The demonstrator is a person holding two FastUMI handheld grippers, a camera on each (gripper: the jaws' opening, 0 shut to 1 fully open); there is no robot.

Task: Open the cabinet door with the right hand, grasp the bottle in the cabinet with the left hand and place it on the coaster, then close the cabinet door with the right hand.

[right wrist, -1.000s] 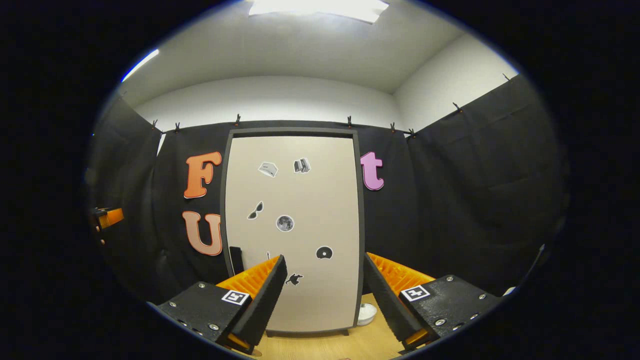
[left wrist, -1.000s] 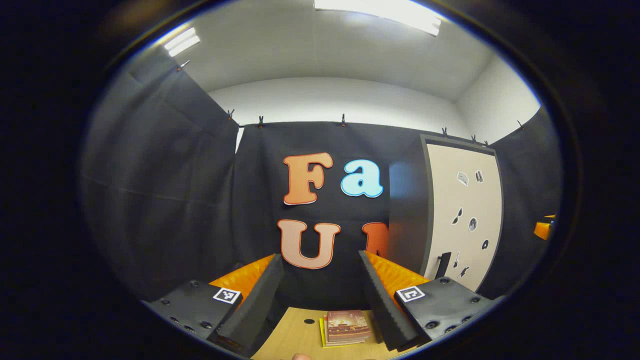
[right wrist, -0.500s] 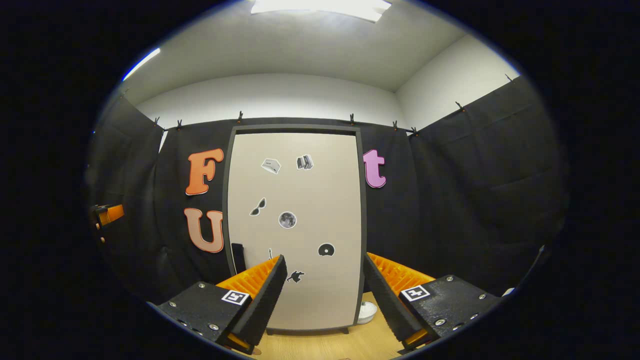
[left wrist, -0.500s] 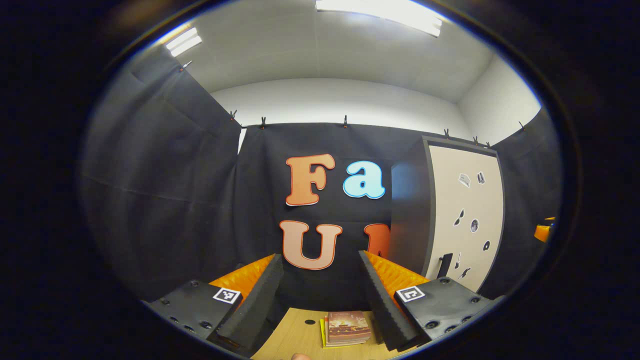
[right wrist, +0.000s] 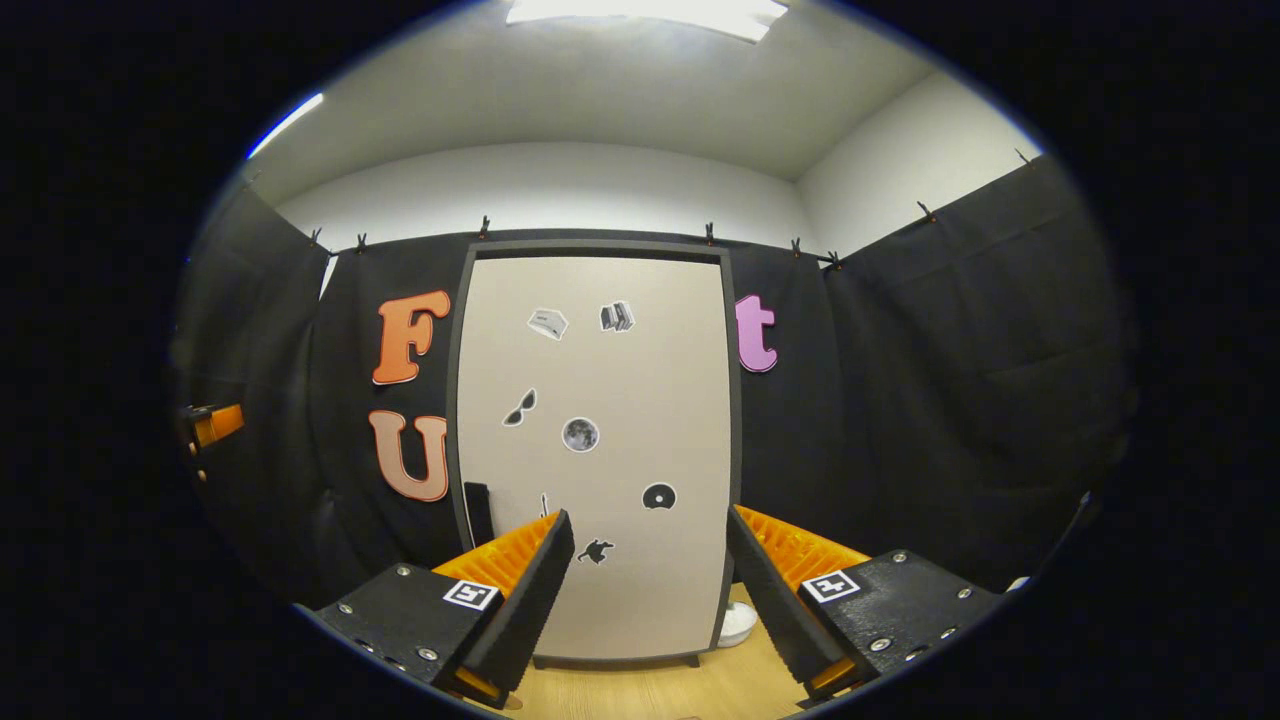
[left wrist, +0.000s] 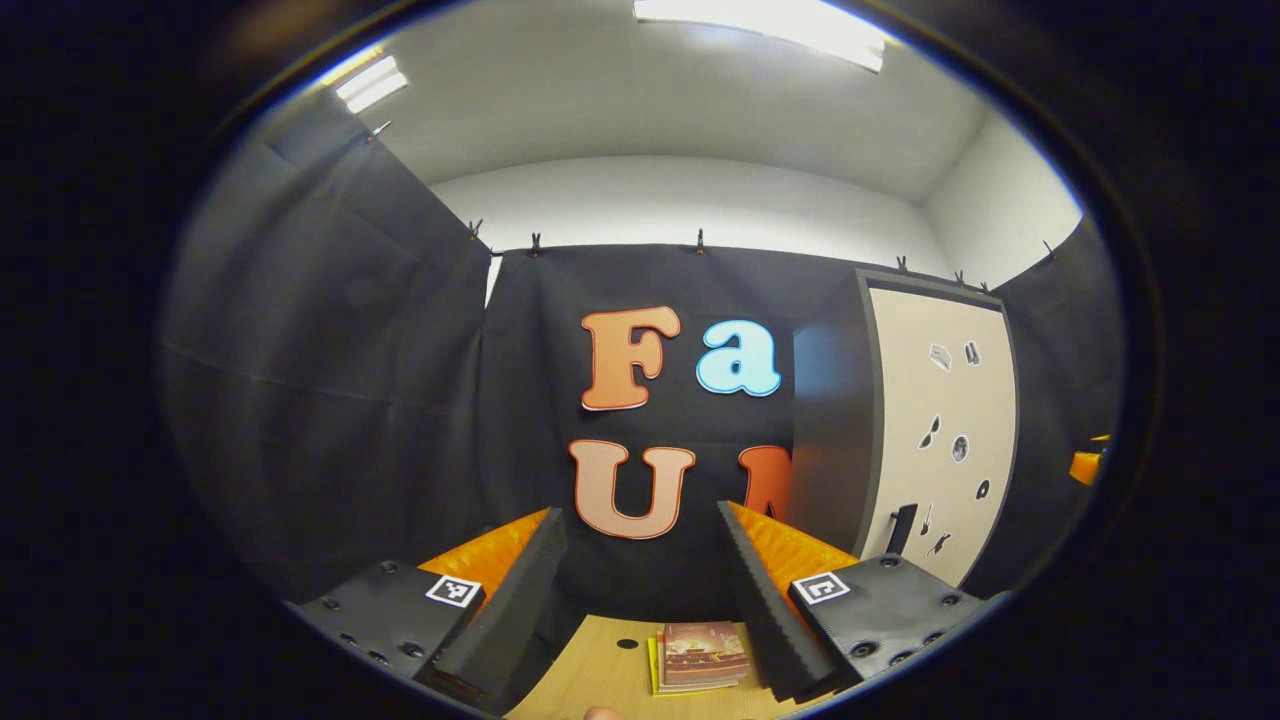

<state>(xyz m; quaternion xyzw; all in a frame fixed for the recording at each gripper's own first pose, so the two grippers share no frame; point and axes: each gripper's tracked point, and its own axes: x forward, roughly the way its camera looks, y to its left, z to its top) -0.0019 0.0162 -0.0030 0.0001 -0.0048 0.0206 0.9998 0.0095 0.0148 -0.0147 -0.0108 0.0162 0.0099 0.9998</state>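
beige panel: the cabinet door stands shut in its dark frame, straight ahead at 12 o'clock in the right gripper view and off at 3 o'clock in the left gripper view
dark handle: the handle is a short upright bar low on the door's edge, at about 9 o'clock of the door panel
stage: a shut door fits both a bottle waiting inside and a door closed again after the bottle went out; the pictures do not settle which
bottle: cannot be told where it is; if inside, the shut door hides it
coaster: a small dark round spot lies on the desk at 6 o'clock in the left gripper view; whether that is the coaster i cannot tell
right gripper: the right gripper has its fingers spread wide with nothing between them, pointed at the lower door and apart from it
left gripper: the left gripper is likewise spread and holding nothing, above the wooden desk
handling of the door: looks a stiff, light board on a hinge; my judgement is that the handle is the place to take hold, across its narrow width, and the swing should follow the hinge arc
risk: a thin bar could slip from the pads if pulled at a slant
other things: a stack of books lies on the desk between the left fingers; a white bowl-like thing sits beside the cabinet's foot at 5 o'clock
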